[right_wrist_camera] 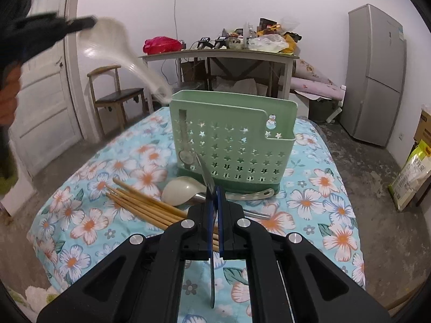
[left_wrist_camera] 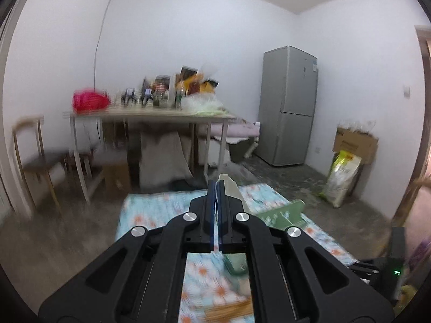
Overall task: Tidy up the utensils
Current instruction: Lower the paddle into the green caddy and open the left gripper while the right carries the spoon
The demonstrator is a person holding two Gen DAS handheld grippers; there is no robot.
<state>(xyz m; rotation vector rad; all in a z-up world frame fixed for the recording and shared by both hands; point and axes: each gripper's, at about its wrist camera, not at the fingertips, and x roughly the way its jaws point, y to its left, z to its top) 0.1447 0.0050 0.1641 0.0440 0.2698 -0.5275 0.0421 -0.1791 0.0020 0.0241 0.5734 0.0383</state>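
A green utensil holder with star holes stands on the flowered tablecloth; its top shows in the left wrist view. My left gripper is shut on a cream ladle. In the right wrist view that gripper is at the upper left, and the blurred ladle reaches down to the holder's left rim. My right gripper is shut on a metal utensil, held in front of the holder. A cream spoon and several bamboo chopsticks lie before the holder.
A cluttered table stands behind, with a wooden chair to its left and a grey fridge to the right. A white door is at the left. A bag sits on the concrete floor at the right.
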